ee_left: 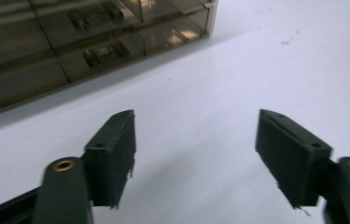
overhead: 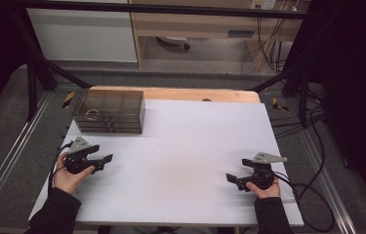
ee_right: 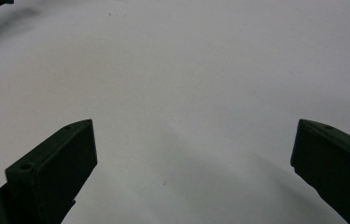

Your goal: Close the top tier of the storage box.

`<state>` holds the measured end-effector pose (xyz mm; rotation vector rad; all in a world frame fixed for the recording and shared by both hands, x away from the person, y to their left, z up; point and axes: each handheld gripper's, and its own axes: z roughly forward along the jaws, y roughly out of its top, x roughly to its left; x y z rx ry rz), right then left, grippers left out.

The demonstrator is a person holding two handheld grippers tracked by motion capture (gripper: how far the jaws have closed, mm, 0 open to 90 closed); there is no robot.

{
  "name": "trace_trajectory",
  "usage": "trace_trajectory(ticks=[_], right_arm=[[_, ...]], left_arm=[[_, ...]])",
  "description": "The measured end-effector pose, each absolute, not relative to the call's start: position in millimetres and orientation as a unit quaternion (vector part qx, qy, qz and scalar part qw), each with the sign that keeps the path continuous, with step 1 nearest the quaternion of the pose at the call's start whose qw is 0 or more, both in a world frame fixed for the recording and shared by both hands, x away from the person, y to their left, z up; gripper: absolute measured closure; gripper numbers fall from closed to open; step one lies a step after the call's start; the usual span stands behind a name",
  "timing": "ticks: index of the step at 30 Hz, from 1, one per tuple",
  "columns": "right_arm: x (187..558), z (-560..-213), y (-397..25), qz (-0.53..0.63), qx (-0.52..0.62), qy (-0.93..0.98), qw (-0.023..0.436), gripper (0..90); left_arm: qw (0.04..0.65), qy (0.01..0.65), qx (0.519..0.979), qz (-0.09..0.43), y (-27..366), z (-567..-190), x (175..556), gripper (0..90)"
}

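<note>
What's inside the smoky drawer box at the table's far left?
Through the tinted drawer box, one ring-shaped item shows in the left compartment, and small drawer pulls on the front. Other contents are too dark to tell.

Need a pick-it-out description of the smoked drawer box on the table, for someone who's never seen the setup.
Start at the white table top and go to its far left corner. There sits a low, smoke-brown see-through plastic drawer box, split into small drawers, ahead of the left gripper. It is the sole object standing on the sheet, with a pale ring-shaped item visible inside on its left side.
</note>
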<state>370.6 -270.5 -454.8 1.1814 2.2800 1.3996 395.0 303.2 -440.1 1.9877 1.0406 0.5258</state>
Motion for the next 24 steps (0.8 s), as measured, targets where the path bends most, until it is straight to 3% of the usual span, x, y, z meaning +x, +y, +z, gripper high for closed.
trace_trajectory(ticks=[7,24], right_arm=[[371,-455,-270,0.474,0.400,0.776,0.109,0.8],[371,-455,-270,0.474,0.403,0.776,0.106,0.7]], left_arm=[[0.394,0.402,0.805,0.190,303,-449,384,9.9],[0.397,0.394,0.807,0.188,309,-454,370,7.7]])
